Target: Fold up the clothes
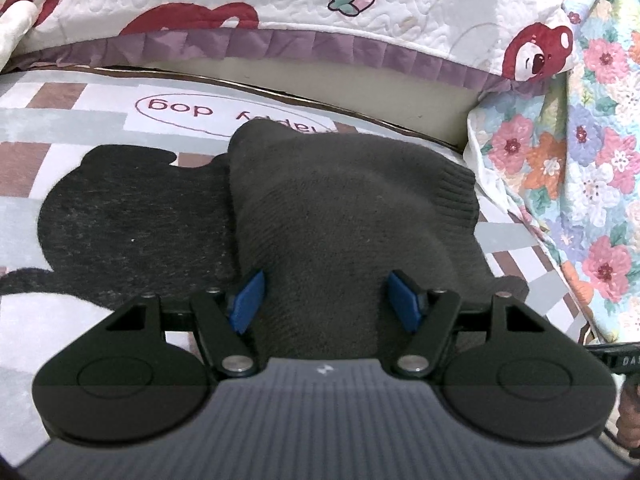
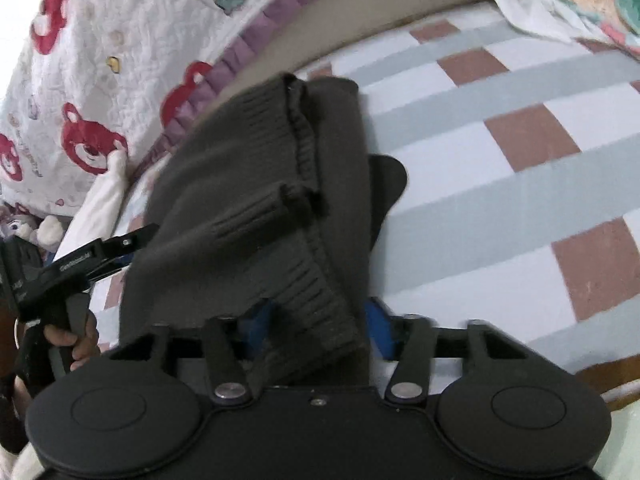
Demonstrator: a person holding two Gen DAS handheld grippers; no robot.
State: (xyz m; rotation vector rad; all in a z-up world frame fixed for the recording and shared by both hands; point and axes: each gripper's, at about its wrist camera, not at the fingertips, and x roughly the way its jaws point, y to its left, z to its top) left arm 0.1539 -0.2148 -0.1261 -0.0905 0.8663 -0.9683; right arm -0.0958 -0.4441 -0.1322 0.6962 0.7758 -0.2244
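Note:
A dark grey knit sweater [image 1: 344, 208] is bunched in folds above the checked bed sheet [image 1: 60, 120]. In the left wrist view its fabric fills the whole gap between the blue pads [image 1: 248, 300], so my left gripper [image 1: 326, 300] is shut on a thick fold. In the right wrist view my right gripper [image 2: 320, 320] is shut on the sweater's [image 2: 256, 184] ribbed hem, and a ribbed cuff [image 2: 260, 212] lies on top. The left gripper [image 2: 132, 240], held by a hand [image 2: 76, 340], reaches into the sweater's left side; its fingertips are hidden by the cloth.
A black dog print [image 1: 132, 216] and the words "happy dog" mark the sheet. A white quilt with red bears and a purple frill [image 1: 240, 40] runs along the far edge. A floral quilt [image 1: 580, 180] is piled at the right. Bare checked sheet [image 2: 500, 180] spreads right of the sweater.

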